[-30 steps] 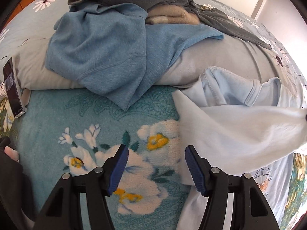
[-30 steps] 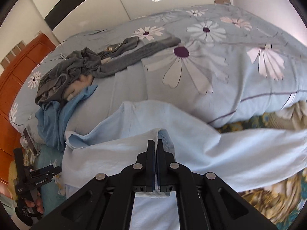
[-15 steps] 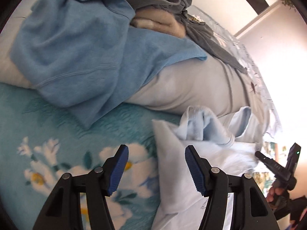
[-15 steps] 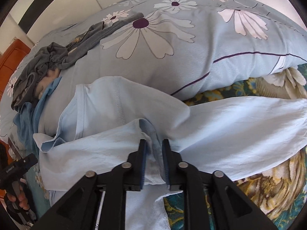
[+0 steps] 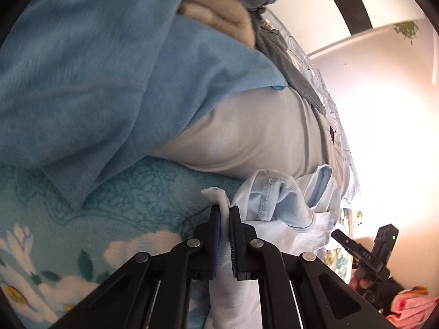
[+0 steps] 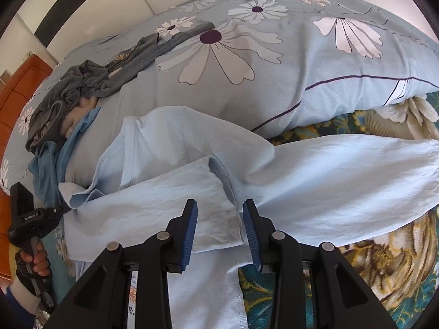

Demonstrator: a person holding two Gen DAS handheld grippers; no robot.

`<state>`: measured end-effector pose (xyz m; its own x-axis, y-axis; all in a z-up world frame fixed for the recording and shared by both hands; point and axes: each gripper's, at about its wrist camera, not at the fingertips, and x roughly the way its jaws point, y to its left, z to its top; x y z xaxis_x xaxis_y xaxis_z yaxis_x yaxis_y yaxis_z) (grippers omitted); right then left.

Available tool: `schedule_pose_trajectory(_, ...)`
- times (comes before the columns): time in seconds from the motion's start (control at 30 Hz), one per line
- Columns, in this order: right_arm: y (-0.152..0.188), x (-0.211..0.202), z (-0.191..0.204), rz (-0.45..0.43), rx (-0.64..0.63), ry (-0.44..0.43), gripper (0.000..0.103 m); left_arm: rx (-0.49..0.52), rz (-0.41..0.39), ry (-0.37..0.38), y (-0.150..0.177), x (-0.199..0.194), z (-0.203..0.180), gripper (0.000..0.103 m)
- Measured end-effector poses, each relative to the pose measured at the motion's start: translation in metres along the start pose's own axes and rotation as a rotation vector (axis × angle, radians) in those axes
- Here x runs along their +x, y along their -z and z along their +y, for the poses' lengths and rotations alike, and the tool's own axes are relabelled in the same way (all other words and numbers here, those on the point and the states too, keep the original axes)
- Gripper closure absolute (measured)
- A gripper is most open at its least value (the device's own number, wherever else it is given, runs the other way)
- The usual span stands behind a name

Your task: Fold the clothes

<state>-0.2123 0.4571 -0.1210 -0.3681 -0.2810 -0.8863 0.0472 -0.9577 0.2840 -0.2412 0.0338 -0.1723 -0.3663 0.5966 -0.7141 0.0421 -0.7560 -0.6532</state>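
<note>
pale blue cloth, a corner of the shirt, sits pinched between the pressed-together blue pads of the left gripper over the teal blanket. the right gripper is spread wide, its pads either side of a folded shirt flap, gripping nothing. one shirt lies across blanket and duvet. three other garments are piled beyond: a blue sweater, grey top, and a half-hidden beige piece.
</note>
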Motion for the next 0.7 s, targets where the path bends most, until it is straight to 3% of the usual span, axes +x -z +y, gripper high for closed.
schedule_pose_trajectory(0.13,-0.002,0.013,0.002,0.028,0.023,-0.064,0.068,0.049,-0.080,-0.028,0.004,-0.032,-0.009,0.097)
schedule_pose_trajectory(0.2,0.000,0.021,0.007,0.055,0.009,-0.053,0.068,0.045,-0.082,-0.040,0.007,-0.036,-0.004,0.097)
schedule_pose_trajectory(0.23,0.001,0.025,0.009,0.063,0.008,-0.063,0.073,0.050,-0.074,-0.060,0.004,-0.033,-0.004,0.097)
schedule_pose_trajectory(0.27,0.002,0.027,0.011,0.066,0.010,-0.079,0.087,0.049,-0.071,-0.074,-0.001,-0.031,-0.002,0.097)
schedule_pose_trajectory(0.3,0.003,0.029,0.012,0.068,0.012,-0.095,0.094,0.047,-0.069,-0.087,-0.006,-0.030,0.000,0.097)
schedule_pose_trajectory(0.37,0.004,0.026,0.015,0.053,0.007,-0.121,0.099,0.023,-0.077,-0.086,-0.003,-0.030,-0.001,0.097)
schedule_pose_trajectory(0.43,0.004,0.012,0.023,0.007,-0.026,-0.129,0.100,0.002,-0.089,-0.068,-0.003,-0.031,0.003,0.097)
schedule_pose_trajectory(0.57,0.007,-0.044,0.042,-0.171,-0.119,-0.178,0.100,0.007,-0.071,-0.073,-0.002,-0.029,0.004,0.096)
schedule_pose_trajectory(0.63,0.007,-0.046,0.035,-0.166,-0.103,-0.164,0.100,-0.014,-0.070,-0.079,-0.001,-0.030,0.008,0.094)
schedule_pose_trajectory(0.7,0.008,-0.028,0.024,-0.114,-0.089,-0.091,0.100,-0.032,-0.081,-0.090,0.004,-0.027,0.008,0.095)
